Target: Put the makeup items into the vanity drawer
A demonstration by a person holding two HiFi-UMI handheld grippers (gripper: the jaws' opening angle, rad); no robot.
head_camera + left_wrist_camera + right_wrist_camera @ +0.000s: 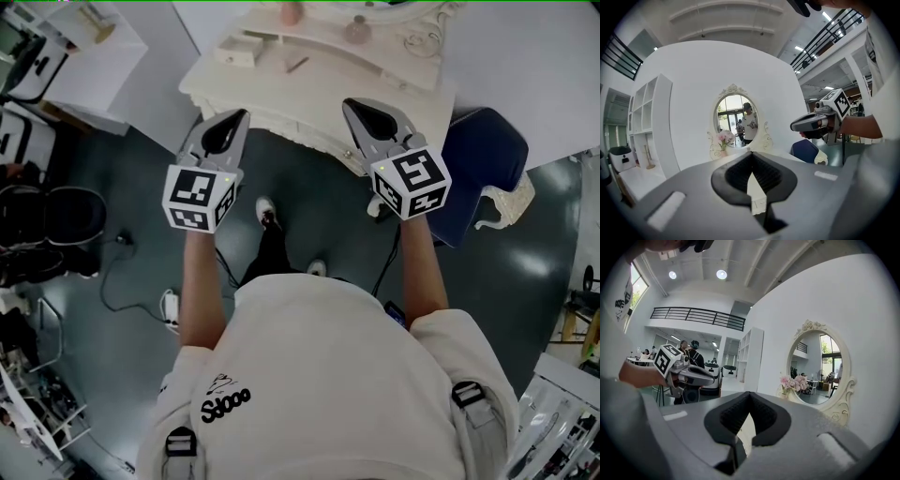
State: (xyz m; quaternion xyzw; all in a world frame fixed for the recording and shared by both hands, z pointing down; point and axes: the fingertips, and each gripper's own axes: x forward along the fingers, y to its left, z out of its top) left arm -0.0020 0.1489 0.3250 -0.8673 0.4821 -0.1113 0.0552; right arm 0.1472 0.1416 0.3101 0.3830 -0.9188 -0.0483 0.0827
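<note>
I hold the left gripper [241, 115] and the right gripper [350, 103] clenched empty before the front edge of the vanity [328, 80], while a small cream box [234, 52] sits near its left edge.

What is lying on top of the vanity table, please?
A small box, a thin stick, a round bottle and a looped cord. The left hand-held gripper and right hand-held gripper cover parts of the front edge of the vanity table.

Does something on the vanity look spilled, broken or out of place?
Nothing stands out. On the vanity top, the small bottle seems upright and a thin stick lies flat; no spill shows.
</note>
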